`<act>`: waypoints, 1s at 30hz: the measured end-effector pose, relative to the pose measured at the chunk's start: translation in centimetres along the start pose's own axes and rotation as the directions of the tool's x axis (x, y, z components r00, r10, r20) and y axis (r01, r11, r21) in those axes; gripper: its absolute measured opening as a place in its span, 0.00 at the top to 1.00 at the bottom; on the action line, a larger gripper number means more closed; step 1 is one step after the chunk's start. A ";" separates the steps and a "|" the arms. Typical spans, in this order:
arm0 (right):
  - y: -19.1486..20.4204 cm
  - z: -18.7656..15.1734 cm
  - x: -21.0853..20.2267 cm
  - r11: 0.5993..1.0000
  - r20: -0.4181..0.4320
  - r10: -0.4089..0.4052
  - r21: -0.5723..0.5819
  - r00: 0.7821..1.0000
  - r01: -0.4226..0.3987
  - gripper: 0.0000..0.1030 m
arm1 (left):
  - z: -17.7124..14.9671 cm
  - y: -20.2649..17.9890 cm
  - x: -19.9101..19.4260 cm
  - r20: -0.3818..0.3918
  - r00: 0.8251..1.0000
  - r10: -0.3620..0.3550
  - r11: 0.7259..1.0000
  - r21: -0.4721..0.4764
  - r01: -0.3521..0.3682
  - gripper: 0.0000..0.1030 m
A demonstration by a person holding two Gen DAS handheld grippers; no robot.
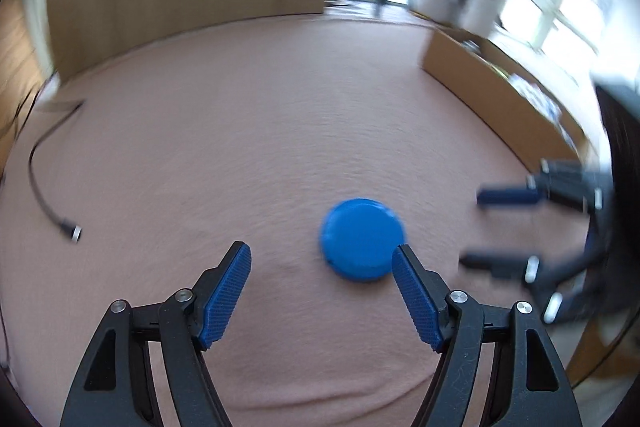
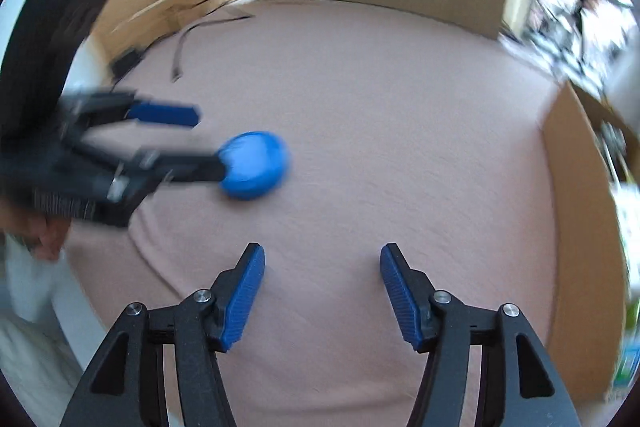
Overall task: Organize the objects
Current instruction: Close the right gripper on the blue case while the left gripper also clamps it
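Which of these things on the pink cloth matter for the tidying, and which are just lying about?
Belongs to the job:
- blue round lid, on the cloth
- cardboard box, likely the place for it
- left tongs, open near the lid
- right tongs, open

Just lying about:
- black cable
- pink cloth

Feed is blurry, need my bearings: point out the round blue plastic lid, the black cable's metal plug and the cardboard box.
Round blue plastic lid (image 1: 362,238): left wrist view, top face.
Black cable's metal plug (image 1: 74,233): left wrist view, silver tip.
Cardboard box (image 1: 480,87): left wrist view, side wall.
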State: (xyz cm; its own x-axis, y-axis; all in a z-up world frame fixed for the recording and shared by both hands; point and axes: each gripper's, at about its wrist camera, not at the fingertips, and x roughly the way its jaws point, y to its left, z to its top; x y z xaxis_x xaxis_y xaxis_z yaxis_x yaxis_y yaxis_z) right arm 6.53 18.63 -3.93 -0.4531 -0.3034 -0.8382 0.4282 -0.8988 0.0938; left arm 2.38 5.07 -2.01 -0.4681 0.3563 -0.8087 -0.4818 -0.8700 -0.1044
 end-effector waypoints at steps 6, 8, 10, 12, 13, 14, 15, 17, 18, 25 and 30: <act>-0.7 4.8 0.7 0.982 -0.090 0.189 0.013 0.978 -0.189 0.43 | 0.0 -1.1 1.6 -0.007 0.999 -0.033 0.992 0.122 0.033 0.39; 0.2 6.2 1.9 0.978 -0.140 0.201 -0.035 0.970 -0.207 0.43 | 0.0 -0.8 1.5 -0.003 0.999 -0.048 0.989 0.139 0.048 0.43; 1.0 7.1 2.7 0.973 -0.163 0.205 -0.073 0.965 -0.219 0.43 | -0.2 -0.7 1.4 0.000 0.999 -0.052 0.985 0.165 0.052 0.47; 1.9 7.1 3.3 0.966 -0.203 0.213 -0.106 0.956 -0.238 0.43 | -0.6 -0.4 1.1 0.013 0.998 -0.062 0.980 0.191 0.058 0.49; 2.2 7.4 3.4 0.964 -0.200 0.211 -0.118 0.957 -0.238 0.43 | -0.7 -0.3 1.0 0.011 0.998 -0.066 0.979 0.195 0.063 0.51; 2.4 7.5 3.6 0.962 -0.206 0.217 -0.119 0.954 -0.244 0.43 | -0.7 0.0 0.9 0.012 0.998 -0.068 0.979 0.195 0.065 0.51; 2.6 7.6 3.7 0.961 -0.208 0.219 -0.122 0.953 -0.248 0.43 | -0.7 0.1 0.9 0.015 0.997 -0.074 0.979 0.193 0.070 0.51; 3.0 7.7 3.9 0.958 -0.215 0.219 -0.136 0.952 -0.252 0.43 | -0.8 0.0 0.9 0.015 0.997 -0.074 0.977 0.202 0.070 0.51; 3.1 7.7 4.0 0.956 -0.221 0.221 -0.144 0.950 -0.256 0.43 | -0.8 0.0 0.9 0.013 0.997 -0.073 0.976 0.209 0.069 0.51; 3.8 8.7 5.2 0.938 -0.293 0.206 -0.214 0.934 -0.274 0.43 | -0.8 0.1 1.0 0.015 0.999 -0.034 0.968 0.248 0.029 0.36; 4.3 9.3 6.0 0.931 -0.315 0.192 -0.240 0.929 -0.274 0.53 | -0.3 0.2 1.4 0.011 0.998 -0.065 0.968 0.242 0.060 0.40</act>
State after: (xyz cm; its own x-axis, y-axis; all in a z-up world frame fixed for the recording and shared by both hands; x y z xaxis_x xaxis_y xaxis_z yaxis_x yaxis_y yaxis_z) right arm -1.67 9.98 -3.58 -0.0927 -0.3546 -0.9304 0.7107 -0.6780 0.1876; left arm 1.81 5.28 -3.33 -0.4441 0.4157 -0.7937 -0.6743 -0.7384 -0.0094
